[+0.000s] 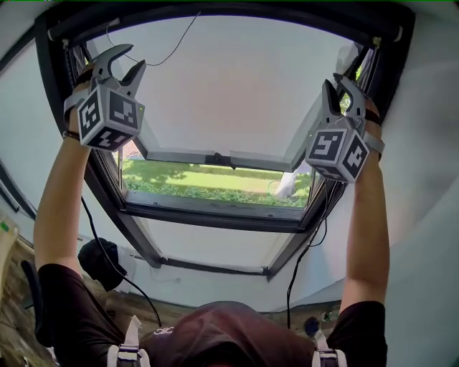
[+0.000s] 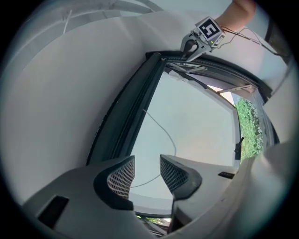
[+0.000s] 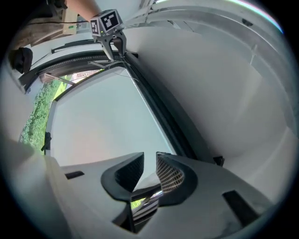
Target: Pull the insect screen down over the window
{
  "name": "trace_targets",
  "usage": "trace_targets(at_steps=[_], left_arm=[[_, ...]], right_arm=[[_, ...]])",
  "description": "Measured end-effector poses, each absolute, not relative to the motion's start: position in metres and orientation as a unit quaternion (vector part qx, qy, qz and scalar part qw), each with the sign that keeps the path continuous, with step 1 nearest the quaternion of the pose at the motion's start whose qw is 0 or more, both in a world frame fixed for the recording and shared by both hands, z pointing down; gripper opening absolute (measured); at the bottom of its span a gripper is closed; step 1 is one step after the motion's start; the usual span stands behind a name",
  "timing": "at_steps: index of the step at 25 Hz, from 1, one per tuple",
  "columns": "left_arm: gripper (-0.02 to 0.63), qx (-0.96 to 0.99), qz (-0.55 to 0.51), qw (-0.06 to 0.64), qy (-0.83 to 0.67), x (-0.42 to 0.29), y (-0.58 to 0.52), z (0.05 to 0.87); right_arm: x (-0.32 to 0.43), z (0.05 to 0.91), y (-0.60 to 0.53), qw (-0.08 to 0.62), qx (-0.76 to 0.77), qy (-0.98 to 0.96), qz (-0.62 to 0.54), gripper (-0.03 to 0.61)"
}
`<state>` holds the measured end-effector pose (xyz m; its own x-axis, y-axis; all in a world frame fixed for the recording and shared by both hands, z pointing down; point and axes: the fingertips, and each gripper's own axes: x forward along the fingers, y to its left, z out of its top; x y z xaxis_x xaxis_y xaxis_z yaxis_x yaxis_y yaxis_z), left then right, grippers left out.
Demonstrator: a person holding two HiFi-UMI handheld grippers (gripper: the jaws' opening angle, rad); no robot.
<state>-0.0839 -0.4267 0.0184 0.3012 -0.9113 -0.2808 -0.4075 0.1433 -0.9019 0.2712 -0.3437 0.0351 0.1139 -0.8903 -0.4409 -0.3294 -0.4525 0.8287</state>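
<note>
Jaws of the left gripper [image 1: 123,62] are open, up by the top left corner of the window [image 1: 215,215] in the head view. Both arms [image 1: 57,208] reach up high. The right gripper [image 1: 338,84] is by the top right corner, and its jaws are a little open. The insect screen [image 1: 215,14] looks rolled up, a dark strip along the top of the window, between the two grippers. Green grass [image 1: 208,183] shows under the tilted glass [image 1: 229,93].

In the left gripper view the two jaws are apart with nothing held between them. A thin cord [image 2: 163,133] runs across the glass behind them.

In the right gripper view the jaws are close, with a small gap, and they hold nothing.
</note>
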Motion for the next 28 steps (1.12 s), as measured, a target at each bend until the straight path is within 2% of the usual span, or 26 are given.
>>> trace_targets(at_steps=[7,11,19,21,25,28], left_arm=[[0.163,-0.569,-0.272,0.558,0.540,-0.089,-0.446,-0.030],[0.163,-0.564,-0.295,0.565,0.525,-0.084,-0.457,-0.043],[0.161,-0.572,-0.352,0.559,0.487,-0.082,-0.475,-0.048],[0.123,-0.575,-0.369,0.553,0.477,-0.080,-0.479,-0.043],[0.116,-0.574,-0.379,0.549,0.475,-0.078,-0.488,-0.039],[0.108,-0.577,-0.382,0.544,0.474,-0.079,-0.492,-0.040]], right_arm=[[0.267,-0.036,-0.331,0.275,0.678,-0.461,-0.502,0.083],[0.278,-0.056,-0.336,0.306,0.674,-0.454,-0.496,0.078],[0.306,-0.072,-0.357,0.353,0.671,-0.456,-0.467,0.066],[0.313,-0.074,-0.362,0.362,0.673,-0.450,-0.462,0.053],[0.320,-0.074,-0.370,0.372,0.674,-0.455,-0.448,0.015],[0.320,-0.072,-0.370,0.405,0.659,-0.454,-0.442,0.017]])
